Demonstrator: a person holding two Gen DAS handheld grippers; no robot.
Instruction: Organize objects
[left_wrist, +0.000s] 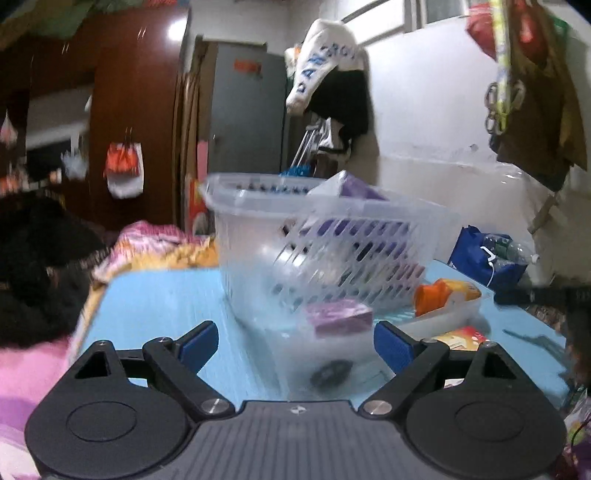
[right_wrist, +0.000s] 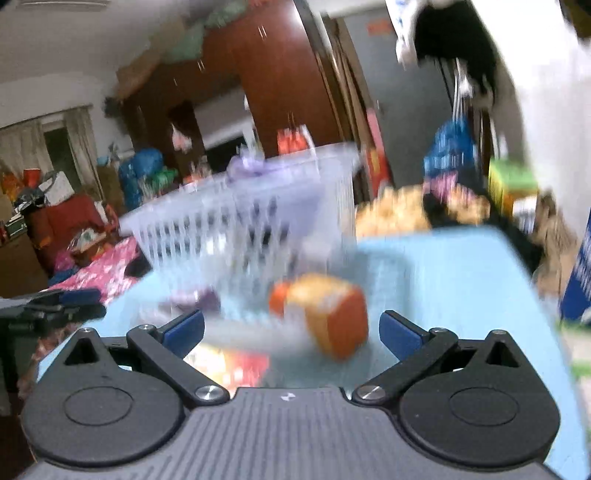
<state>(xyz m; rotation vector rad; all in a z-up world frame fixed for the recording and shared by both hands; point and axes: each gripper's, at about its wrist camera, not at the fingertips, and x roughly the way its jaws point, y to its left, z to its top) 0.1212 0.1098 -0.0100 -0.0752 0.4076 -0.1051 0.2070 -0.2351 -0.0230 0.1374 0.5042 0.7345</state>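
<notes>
Both my claws gape wide, holding nothing. My left gripper (left_wrist: 295, 341) faces the purple box (left_wrist: 338, 317) at frame centre; my right gripper (right_wrist: 291, 332) faces the orange bottle (right_wrist: 325, 314), seemingly lying sideways. Closing through this blur, I could knock either against the basket (left_wrist: 332, 229).

Basket (left_wrist: 354, 236): translucent slotted plastic, glossy. Table (left_wrist: 155, 302): light-blue, smooth matt. Wardrobe (left_wrist: 136, 110): dark red-brown wood, high gloss. Gripper fingers (left_wrist: 391, 343): blue pads, matt black plastic arms.
</notes>
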